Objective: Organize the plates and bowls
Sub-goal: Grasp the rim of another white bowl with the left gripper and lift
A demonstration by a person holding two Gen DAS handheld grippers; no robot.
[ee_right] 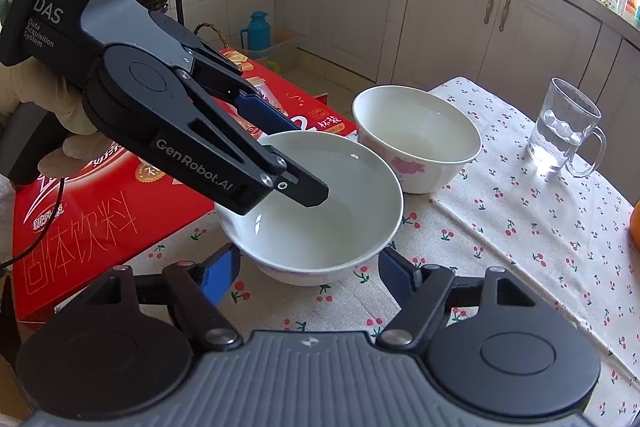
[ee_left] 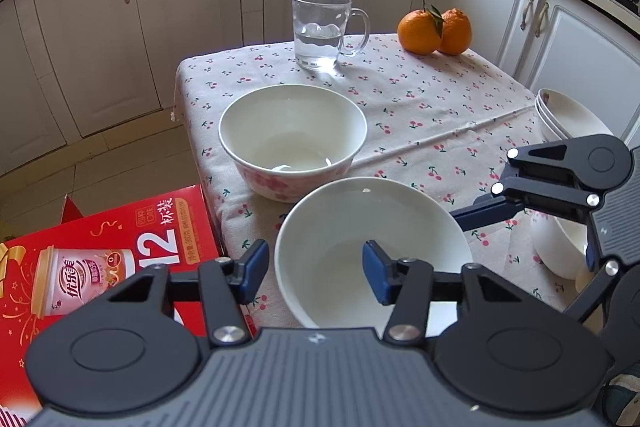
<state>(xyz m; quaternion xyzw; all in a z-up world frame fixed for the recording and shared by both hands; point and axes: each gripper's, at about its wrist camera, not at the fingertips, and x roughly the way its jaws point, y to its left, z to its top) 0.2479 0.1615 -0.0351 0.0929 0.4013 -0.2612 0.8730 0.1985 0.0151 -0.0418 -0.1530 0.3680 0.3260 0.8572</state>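
Note:
A plain white bowl (ee_left: 360,227) (ee_right: 332,211) stands on the cherry-print tablecloth (ee_left: 440,99) near the table's front edge. My left gripper (ee_left: 316,269) (ee_right: 300,157) is shut on its rim, one blue pad inside the bowl and the other outside. My right gripper (ee_right: 308,263) is open, and the bowl's near side lies between its pads, which stand very close to the outer wall. One right finger (ee_left: 480,215) reaches the bowl's right rim. A pink-flowered bowl (ee_left: 292,131) (ee_right: 416,135) sits just behind.
A stack of white bowls (ee_left: 568,115) sits at the table's right edge, with another white bowl (ee_left: 556,247) under the right gripper. A glass mug of water (ee_left: 320,31) (ee_right: 560,131) and two oranges (ee_left: 434,31) stand at the back. A red carton (ee_left: 100,259) (ee_right: 100,207) lies beside the table.

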